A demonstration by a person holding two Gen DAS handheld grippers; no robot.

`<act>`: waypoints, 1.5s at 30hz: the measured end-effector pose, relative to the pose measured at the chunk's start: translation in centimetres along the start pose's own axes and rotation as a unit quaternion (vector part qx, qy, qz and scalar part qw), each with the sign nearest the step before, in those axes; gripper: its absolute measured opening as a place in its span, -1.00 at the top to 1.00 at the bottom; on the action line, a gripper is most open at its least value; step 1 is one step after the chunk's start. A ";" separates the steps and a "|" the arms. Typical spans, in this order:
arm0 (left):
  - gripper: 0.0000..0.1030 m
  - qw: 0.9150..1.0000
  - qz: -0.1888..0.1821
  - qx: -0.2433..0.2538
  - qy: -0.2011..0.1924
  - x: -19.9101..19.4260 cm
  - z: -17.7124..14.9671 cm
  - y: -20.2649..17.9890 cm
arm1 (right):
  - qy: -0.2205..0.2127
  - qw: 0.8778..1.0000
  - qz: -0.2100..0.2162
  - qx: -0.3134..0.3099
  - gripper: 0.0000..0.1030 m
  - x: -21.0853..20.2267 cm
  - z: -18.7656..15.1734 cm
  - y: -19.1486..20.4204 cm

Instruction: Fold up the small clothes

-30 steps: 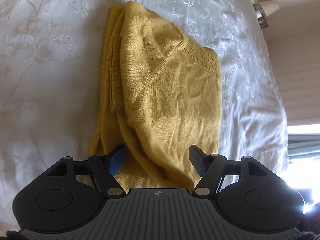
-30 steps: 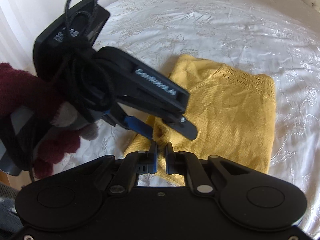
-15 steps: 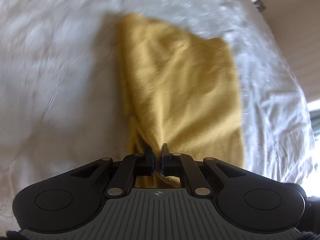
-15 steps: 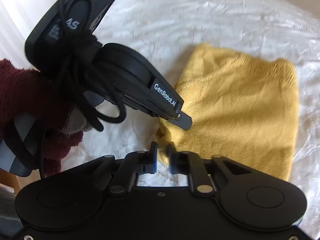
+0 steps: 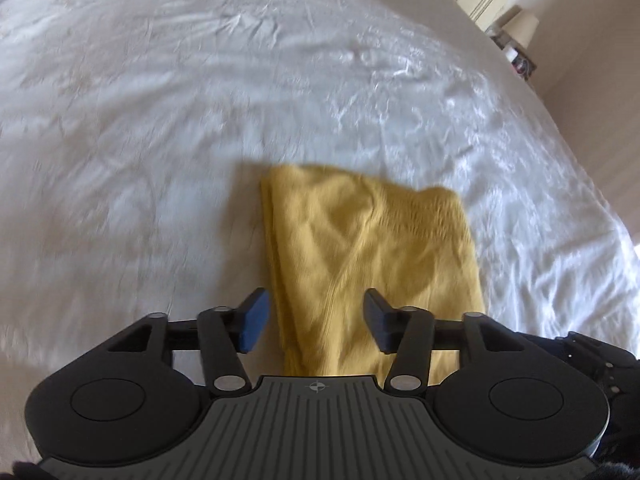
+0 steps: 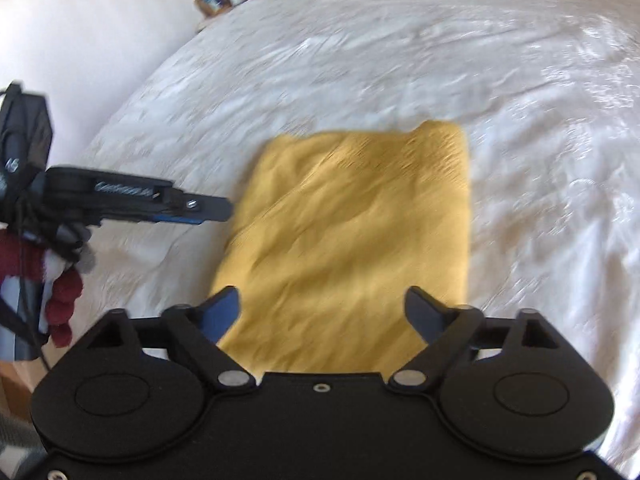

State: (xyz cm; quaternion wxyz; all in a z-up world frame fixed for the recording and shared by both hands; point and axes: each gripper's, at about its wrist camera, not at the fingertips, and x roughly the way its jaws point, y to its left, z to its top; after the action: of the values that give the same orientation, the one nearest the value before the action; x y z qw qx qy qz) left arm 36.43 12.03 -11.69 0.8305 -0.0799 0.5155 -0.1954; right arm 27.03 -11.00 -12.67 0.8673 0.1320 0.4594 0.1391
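Now, a folded yellow sweater [image 5: 368,264] lies flat on the white bedspread [image 5: 160,120].
Left gripper [image 5: 316,322] and right gripper [image 6: 320,312] both hover above its near edge, fingers spread wide, holding nothing.

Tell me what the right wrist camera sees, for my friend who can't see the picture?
A folded yellow sweater lies flat on a wrinkled white bedspread, a bit blurry. The right tool is open just above the sweater's near edge, holding nothing. The left tool pokes in from the left, its tip at the sweater's left edge.
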 end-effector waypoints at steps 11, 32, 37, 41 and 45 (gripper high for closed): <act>-0.85 0.998 0.061 0.030 0.007 6.2 3.6 -1.4 | -0.005 0.995 0.085 -0.044 -0.99 5.0 6.2 -1.7; -1.00 0.998 0.027 0.054 0.032 1.9 -1.8 -1.1 | 0.017 0.996 0.024 0.084 -0.99 5.6 6.2 -9.7; -1.00 0.993 0.034 0.067 0.087 2.4 -6.6 -1.3 | 0.026 0.995 0.027 0.089 -0.99 4.8 4.9 -10.0; -1.00 0.991 0.067 0.060 0.101 3.0 -8.4 0.1 | 0.033 0.995 0.034 0.089 -0.99 4.5 4.5 -10.3; -1.00 0.996 0.041 0.000 0.075 2.3 -7.5 0.8 | 0.038 0.994 0.064 0.086 -0.99 4.8 4.8 -10.6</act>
State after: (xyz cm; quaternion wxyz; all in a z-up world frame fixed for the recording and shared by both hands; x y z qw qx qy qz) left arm 30.91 12.32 -17.27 0.7969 -0.0439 0.5789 -0.1670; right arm 34.89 -19.54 -17.55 0.8238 0.2298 0.4932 0.1588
